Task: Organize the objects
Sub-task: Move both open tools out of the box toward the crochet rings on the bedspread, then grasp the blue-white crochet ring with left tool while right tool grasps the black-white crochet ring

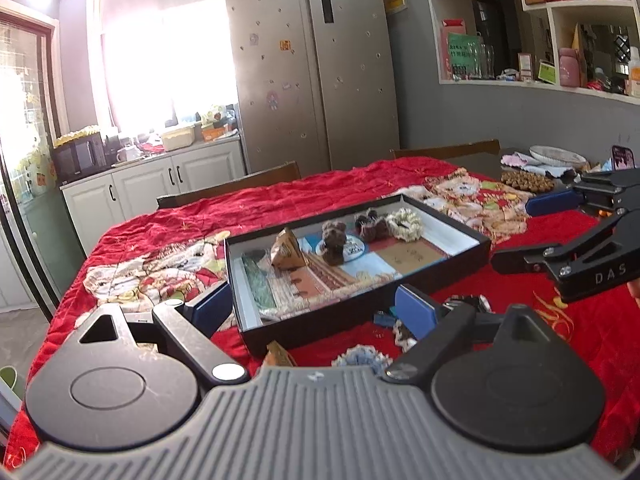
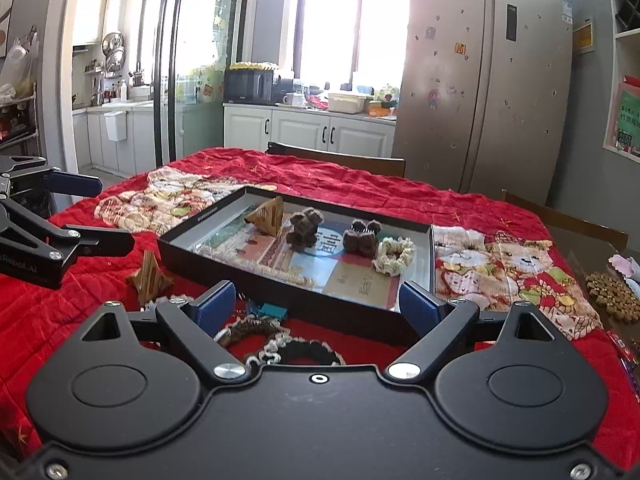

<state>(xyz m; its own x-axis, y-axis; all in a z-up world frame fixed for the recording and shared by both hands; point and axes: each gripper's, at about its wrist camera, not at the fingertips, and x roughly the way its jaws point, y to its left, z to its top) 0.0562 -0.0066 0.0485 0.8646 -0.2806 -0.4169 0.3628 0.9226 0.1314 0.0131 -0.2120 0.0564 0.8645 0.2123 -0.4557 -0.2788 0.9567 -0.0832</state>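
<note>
Hovering over the bench (image 2: 360, 184) near edge, both empty: left hand-held gripper (image 1: 316, 304) spread wide, holding nothing; right hand-held gripper (image 2: 316, 308) also wide open, nothing between its pads. Black tray (image 2: 412, 322) sits mid-bench, already holding a wooden pyramid (image 2: 267, 216), brown knit bear (image 2: 303, 229), dark knit clip (image 2: 362, 236) and cream scrunchie (image 2: 394, 255). Loose items on the near side: wooden star (image 2: 150, 280) left of the tray, brown scrunchie (image 2: 250, 328), black scrunchie (image 2: 304, 350) and a small teal piece (image 2: 272, 311). Risks: scrunchies lie close together, so a wide grab may snag two; soft cloth could bunch under the pads; jaw may clip the tray's near wall.
</note>
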